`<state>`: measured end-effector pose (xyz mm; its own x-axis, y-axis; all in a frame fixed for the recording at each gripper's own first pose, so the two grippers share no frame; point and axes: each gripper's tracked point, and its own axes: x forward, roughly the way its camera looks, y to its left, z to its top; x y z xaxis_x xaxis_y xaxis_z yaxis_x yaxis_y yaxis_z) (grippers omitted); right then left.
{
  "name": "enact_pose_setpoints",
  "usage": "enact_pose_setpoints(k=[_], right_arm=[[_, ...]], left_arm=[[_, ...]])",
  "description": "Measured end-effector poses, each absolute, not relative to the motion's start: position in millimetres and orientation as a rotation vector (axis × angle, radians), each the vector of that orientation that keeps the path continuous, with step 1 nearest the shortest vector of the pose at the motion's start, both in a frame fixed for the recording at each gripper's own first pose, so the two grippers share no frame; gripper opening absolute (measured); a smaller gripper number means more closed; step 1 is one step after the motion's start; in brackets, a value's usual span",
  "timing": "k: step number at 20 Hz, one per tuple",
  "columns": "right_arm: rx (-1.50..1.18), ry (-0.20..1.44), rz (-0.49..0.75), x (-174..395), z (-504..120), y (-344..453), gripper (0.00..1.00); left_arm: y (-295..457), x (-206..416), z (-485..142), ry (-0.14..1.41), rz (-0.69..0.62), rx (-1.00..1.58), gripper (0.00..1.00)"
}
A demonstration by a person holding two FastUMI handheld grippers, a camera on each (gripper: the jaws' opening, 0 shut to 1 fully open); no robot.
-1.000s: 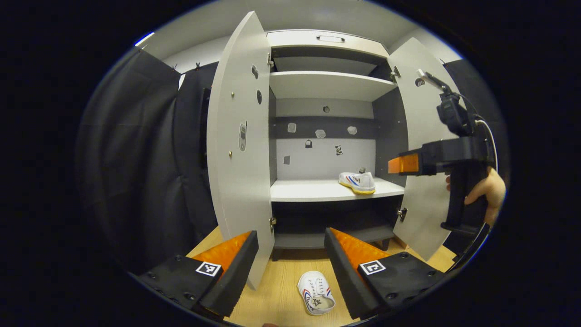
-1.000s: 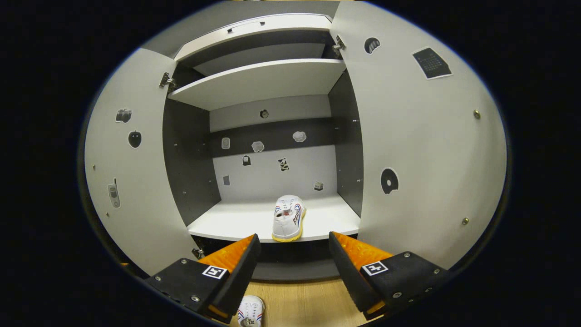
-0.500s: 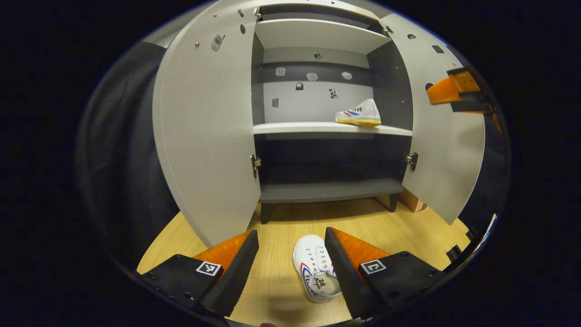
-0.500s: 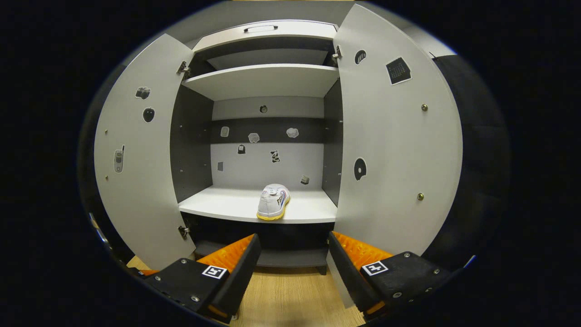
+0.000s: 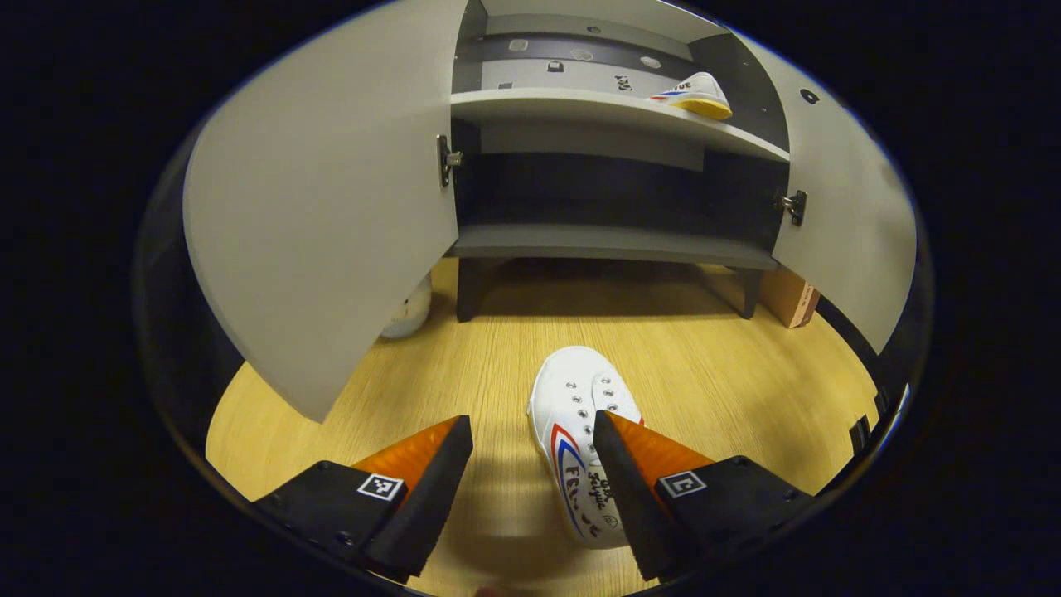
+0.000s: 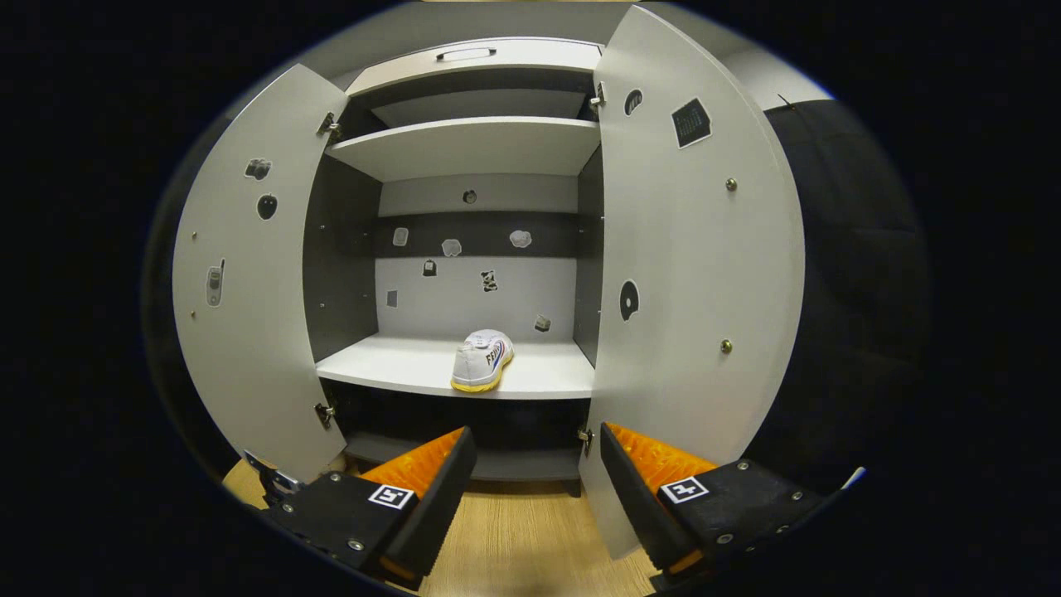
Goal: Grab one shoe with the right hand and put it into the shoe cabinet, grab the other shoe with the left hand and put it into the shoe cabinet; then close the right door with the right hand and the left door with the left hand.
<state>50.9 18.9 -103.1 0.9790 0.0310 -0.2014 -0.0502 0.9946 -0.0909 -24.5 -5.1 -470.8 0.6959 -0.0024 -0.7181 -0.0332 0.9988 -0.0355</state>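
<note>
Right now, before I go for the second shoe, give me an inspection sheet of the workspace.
Surface: wooden floor, bare around the shoe.
Job's things: one shoe on the floor, toe toward the shoe cabinet; shoe on the middle shelf; left door and right door both open.
Clutter: a cardboard box by the cabinet's right leg; a pale round thing behind the left door, too hidden to identify.
Grippers: left gripper open, low over the floor shoe, one finger overlapping its side; right gripper open, empty, facing the cabinet.
Cables: nothing seen.
Surroundings: black cloth wall beside the right door.
</note>
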Motion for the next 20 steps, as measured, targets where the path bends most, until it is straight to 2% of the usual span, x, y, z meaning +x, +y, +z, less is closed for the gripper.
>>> enact_pose_setpoints(k=[10, 12, 13, 16, 17, 18, 20], right_arm=[[-0.083, 0.210, 0.058, 49.0, -113.6, 18.4, 0.93], [-0.078, 0.216, 0.060, 48.7, -116.1, 19.0, 0.92], [-0.077, 0.219, 0.063, 49.8, -117.2, 19.6, 0.92], [-0.085, 0.223, 0.069, 51.2, -118.7, 20.9, 0.93], [-0.087, 0.219, 0.071, 50.0, -117.8, 21.0, 0.92], [-0.089, 0.216, 0.072, 50.5, -117.2, 21.3, 0.93], [-0.089, 0.211, 0.073, 50.0, -115.1, 22.1, 0.92]], left_arm=[[-19.0, -49.9, -491.9, 0.945, -0.051, -0.077, 0.96], [-29.6, -48.7, -497.3, 0.957, -0.079, -0.088, 0.81], [-37.5, -48.9, -496.9, 0.967, -0.108, -0.088, 0.67], [-29.4, -47.8, -499.4, 0.993, -0.077, 0.011, 0.32], [-28.3, -45.3, -501.5, 0.997, -0.054, 0.006, 0.16], [-30.3, -42.2, -502.7, 1.010, -0.049, -0.017, 0.08], [-29.8, -41.0, -500.5, 1.027, -0.062, -0.045, 0.07]])
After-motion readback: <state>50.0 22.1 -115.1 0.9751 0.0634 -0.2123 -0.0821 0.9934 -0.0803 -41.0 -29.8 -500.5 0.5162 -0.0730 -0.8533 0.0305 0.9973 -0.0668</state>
